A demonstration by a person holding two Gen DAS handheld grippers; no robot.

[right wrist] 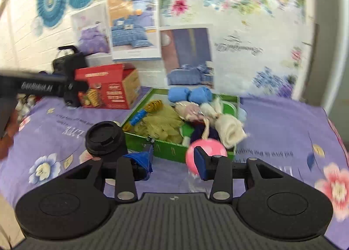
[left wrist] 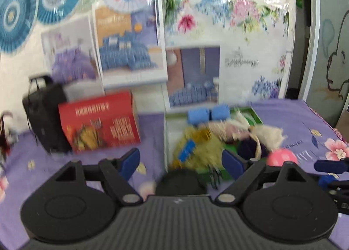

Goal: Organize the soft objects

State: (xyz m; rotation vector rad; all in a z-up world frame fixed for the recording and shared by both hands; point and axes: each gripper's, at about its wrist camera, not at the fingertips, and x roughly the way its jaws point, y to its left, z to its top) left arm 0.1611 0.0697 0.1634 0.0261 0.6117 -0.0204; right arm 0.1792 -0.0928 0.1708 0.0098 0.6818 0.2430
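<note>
A green box [right wrist: 165, 147] on the purple bedsheet holds several soft things: two blue rolled cloths [right wrist: 189, 95], a yellowish mesh sponge [right wrist: 161, 123], a cream fluffy cloth [right wrist: 229, 127] and a dark purple item [right wrist: 200, 132]. A pink ball [right wrist: 209, 150] sits at the box's front right corner, just behind one fingertip of my right gripper [right wrist: 174, 162]. That gripper's jaws stand apart with only bedsheet between them. In the left wrist view my left gripper [left wrist: 182, 162] is wide open in front of the box [left wrist: 255, 114], holding nothing. The pink ball [left wrist: 282, 157] lies to its right.
A black lidded cup [right wrist: 104, 138] stands just left of the box's near corner. A red carton [left wrist: 100, 123] and a black bag [left wrist: 43, 114] stand at the back left against the poster-covered wall. The flowered purple sheet [right wrist: 283, 123] spreads right of the box.
</note>
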